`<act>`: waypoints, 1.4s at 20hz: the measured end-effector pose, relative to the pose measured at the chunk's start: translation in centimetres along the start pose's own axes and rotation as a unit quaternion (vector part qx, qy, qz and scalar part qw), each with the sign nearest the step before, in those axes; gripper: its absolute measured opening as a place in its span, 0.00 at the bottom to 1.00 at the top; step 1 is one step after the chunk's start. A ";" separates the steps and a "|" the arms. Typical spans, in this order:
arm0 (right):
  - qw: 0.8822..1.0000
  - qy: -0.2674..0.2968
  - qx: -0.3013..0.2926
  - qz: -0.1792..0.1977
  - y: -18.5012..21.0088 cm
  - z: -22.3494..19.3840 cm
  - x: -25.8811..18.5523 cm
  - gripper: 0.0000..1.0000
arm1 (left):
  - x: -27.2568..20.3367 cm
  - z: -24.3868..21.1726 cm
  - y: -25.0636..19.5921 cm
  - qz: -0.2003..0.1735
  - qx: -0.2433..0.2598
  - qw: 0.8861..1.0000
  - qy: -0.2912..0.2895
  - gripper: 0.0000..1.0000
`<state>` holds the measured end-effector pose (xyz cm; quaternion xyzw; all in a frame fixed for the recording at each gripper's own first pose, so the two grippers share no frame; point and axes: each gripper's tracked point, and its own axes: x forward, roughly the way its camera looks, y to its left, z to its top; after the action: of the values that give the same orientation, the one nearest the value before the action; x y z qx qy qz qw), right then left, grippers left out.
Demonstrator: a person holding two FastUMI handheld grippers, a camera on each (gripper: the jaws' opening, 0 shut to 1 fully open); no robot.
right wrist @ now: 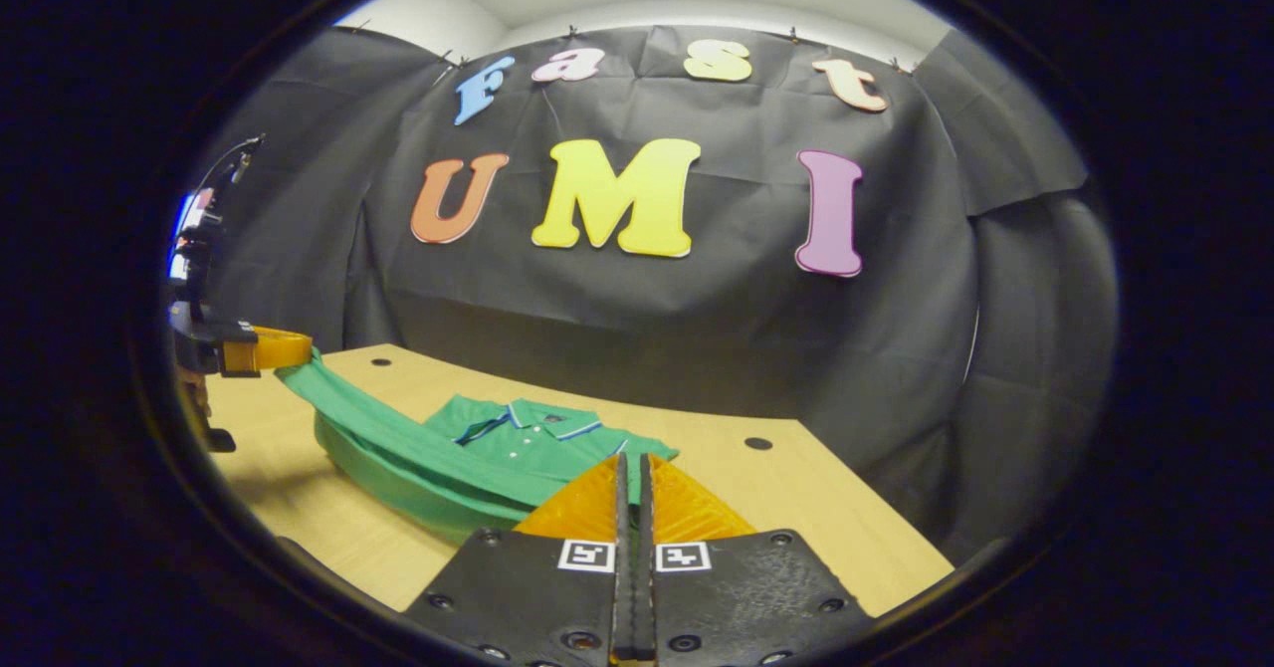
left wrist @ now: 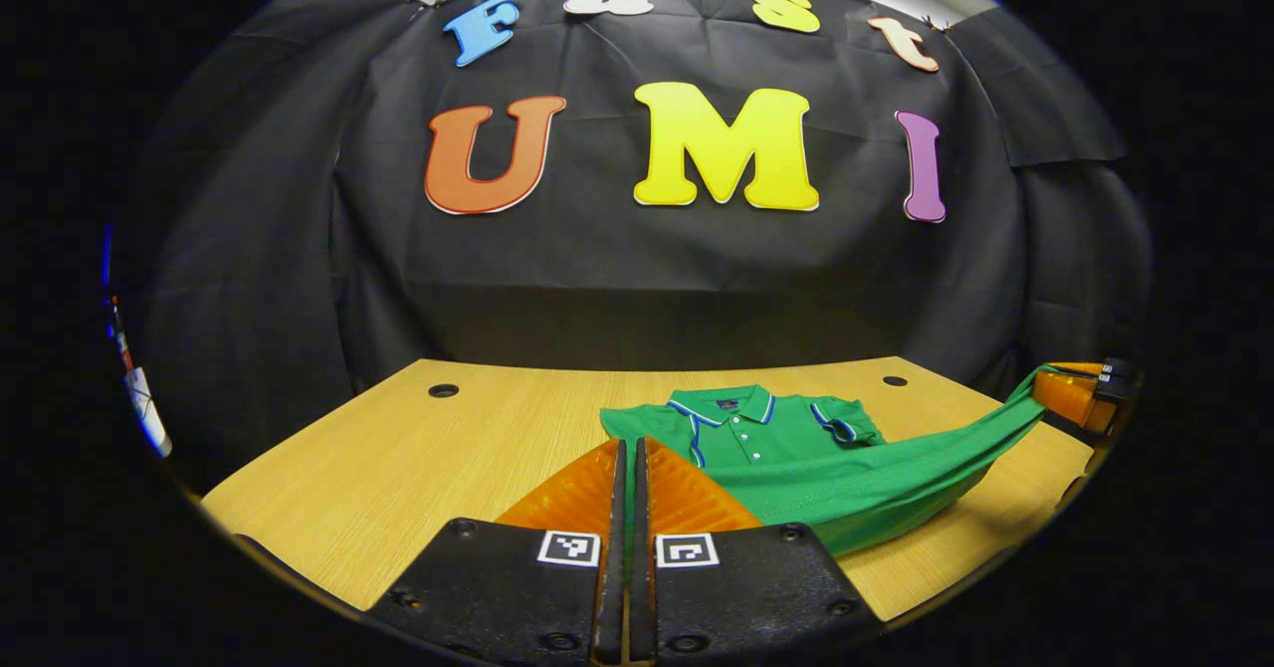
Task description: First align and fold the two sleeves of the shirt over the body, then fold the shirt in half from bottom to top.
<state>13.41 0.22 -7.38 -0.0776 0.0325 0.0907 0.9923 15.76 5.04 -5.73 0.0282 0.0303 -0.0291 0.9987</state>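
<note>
A green polo shirt with blue-and-white trim lies collar-far on the wooden table. Its sleeves are folded in over the chest. The bottom hem is lifted off the table and hangs as a sagging band between both grippers. My left gripper is shut on one hem corner, with green cloth showing between its fingers; it appears far left in the right gripper view. My right gripper is shut on the other corner and appears at the far right of the left gripper view.
The table has small round cable holes near its back corners. The black cloth wall stands close behind the table's far edge. Bare wood lies left of the shirt in the left gripper view.
</note>
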 end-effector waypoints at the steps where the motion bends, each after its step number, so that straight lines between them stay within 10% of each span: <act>1: 1.000 -0.001 -0.007 -0.002 0.0 0.8 1.4 0.00 | 1.7 0.8 -0.1 -0.004 0.004 1.000 -0.006 0.08; 9: 0.999 -0.024 -0.043 -0.020 -0.6 5.1 15.9 0.00 | 15.8 4.6 2.3 0.010 0.005 0.999 -0.031 0.08; 23: 0.995 0.089 -0.003 -0.042 0.2 -5.0 34.9 0.00 | 31.4 -3.6 2.1 0.000 0.036 0.999 0.030 0.10; 25: 0.995 0.088 0.005 -0.037 0.2 -5.5 35.1 0.10 | 31.3 -4.2 1.6 -0.014 0.022 0.999 0.036 0.14; 28: 0.996 0.090 0.015 -0.023 0.9 -5.0 34.5 0.79 | 30.5 -3.8 2.6 0.009 0.025 0.999 0.035 0.80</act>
<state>46.87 6.37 -15.21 -0.0715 0.1210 0.0595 0.9883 46.09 6.17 -11.25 0.0545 0.0644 -0.0195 0.9962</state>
